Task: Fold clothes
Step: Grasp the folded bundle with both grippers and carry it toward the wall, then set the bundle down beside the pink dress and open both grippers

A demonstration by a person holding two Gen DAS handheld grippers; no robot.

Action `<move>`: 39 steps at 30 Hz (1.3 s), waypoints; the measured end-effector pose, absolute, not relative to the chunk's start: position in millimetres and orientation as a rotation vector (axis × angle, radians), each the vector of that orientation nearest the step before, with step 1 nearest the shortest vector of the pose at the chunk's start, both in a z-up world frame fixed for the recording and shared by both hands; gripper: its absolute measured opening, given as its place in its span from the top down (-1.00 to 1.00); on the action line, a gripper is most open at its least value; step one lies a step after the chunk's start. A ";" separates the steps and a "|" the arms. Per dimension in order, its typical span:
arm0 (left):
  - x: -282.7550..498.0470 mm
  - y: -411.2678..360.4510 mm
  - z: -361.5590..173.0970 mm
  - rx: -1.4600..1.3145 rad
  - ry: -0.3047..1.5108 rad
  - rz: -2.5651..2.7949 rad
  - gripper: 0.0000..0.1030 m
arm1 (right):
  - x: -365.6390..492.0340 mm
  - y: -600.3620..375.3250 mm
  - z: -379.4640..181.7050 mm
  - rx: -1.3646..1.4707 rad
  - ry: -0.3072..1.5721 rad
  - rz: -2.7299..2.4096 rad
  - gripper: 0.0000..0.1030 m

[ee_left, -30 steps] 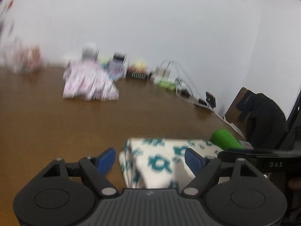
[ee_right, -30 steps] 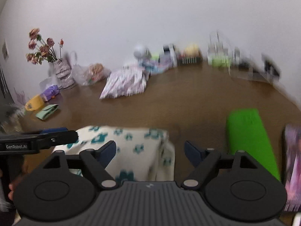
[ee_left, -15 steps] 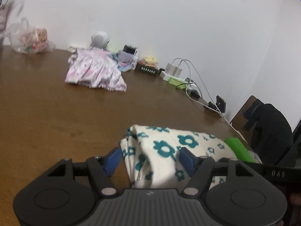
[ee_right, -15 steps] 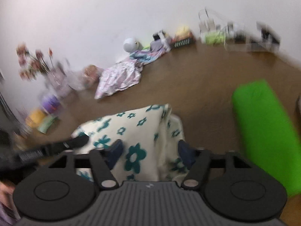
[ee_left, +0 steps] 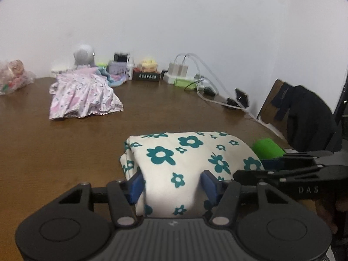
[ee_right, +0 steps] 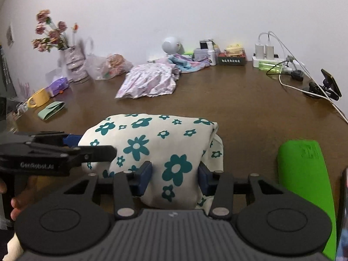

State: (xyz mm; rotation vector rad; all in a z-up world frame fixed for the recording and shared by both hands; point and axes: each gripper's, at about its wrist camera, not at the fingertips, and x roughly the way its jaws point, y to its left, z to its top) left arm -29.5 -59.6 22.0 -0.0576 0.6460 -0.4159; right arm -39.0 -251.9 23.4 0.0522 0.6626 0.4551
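Floral cloth (ee_left: 184, 158) bunched btwn pads of both hand-held grippers: left (ee_left: 173, 184), right (ee_right: 175, 177), each clamping it.

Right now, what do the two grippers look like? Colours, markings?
Both alike: black ribbed body, two round discs, black linkage arms, blue finger pads. Left gripper shows white "GenRobot.AI" lettering on its side in the right view; right gripper shows "DAS" in the left view.

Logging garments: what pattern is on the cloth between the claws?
Cream with teal flowers, the folded cloth; clearest in the right wrist view.
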 end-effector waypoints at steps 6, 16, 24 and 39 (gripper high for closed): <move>35.0 -79.8 31.2 0.029 0.659 -0.456 -0.04 | 34.5 -249.8 29.3 0.130 0.721 0.349 0.15; 175.3 -89.5 20.0 -0.044 0.663 -0.451 -0.07 | 157.6 -240.8 27.1 0.241 0.762 0.141 0.24; 261.2 -100.5 18.7 -0.097 0.665 -0.364 -0.06 | 265.9 -237.1 36.1 0.286 0.813 0.059 0.30; 315.3 -82.7 16.3 -0.185 0.655 -0.274 -0.19 | 340.9 -229.0 34.4 0.273 0.798 0.063 0.25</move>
